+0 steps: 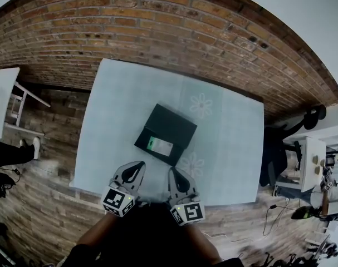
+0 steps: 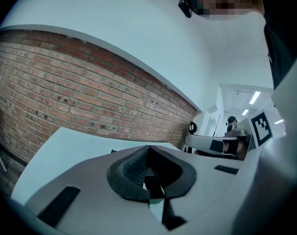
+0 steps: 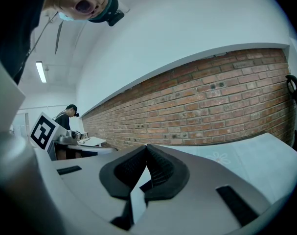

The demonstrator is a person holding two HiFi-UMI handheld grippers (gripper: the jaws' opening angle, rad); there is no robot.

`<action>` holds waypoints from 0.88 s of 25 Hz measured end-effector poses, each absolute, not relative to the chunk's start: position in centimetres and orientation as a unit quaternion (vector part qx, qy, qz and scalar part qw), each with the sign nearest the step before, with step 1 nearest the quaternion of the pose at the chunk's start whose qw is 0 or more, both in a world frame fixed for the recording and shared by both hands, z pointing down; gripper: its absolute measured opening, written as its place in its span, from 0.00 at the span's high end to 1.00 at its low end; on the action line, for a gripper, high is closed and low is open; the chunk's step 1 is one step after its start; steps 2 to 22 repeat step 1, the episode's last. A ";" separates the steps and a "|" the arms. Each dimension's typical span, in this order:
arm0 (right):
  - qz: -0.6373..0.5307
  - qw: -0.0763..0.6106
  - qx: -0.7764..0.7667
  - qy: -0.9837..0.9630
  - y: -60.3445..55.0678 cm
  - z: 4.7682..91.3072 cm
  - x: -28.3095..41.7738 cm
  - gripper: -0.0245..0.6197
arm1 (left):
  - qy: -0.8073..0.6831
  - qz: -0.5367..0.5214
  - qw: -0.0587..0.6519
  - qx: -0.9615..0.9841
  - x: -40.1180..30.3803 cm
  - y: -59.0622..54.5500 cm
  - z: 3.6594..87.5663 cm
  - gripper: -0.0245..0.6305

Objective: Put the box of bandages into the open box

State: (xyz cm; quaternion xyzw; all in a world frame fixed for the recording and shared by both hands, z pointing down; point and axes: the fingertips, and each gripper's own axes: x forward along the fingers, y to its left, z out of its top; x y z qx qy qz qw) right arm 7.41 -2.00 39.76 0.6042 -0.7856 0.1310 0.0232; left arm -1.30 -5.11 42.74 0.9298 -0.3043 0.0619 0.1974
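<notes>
A black open box (image 1: 170,124) lies in the middle of the table (image 1: 118,99), which is covered with a pale cloth. Inside the box lies a small white and green box of bandages (image 1: 160,146). My left gripper (image 1: 140,164) hovers at the table's near edge, just short of the black box, with its jaws shut and nothing between them. My right gripper (image 1: 172,171) is beside it, also shut and empty. In the left gripper view the left gripper (image 2: 148,150) has its pads closed together; in the right gripper view the right gripper (image 3: 146,150) is the same.
A brick wall (image 1: 157,21) runs behind the table. A white table (image 1: 0,93) and a white frame stand at the left, and a desk (image 1: 310,160) and dark office chair (image 1: 274,154) at the right. The floor is wood. A person (image 3: 67,115) stands far off.
</notes>
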 end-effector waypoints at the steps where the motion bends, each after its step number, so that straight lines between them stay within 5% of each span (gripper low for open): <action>1: 0.132 0.020 0.605 -0.785 -2.2 39.6 7.4 0.92 | -0.304 0.062 0.197 0.930 -1.3 -5.2 42.7 0.92; 22: 0.132 0.020 0.605 -0.785 -2.2 39.6 7.4 0.92 | -0.304 0.062 0.197 0.930 -1.3 -5.2 42.7 0.92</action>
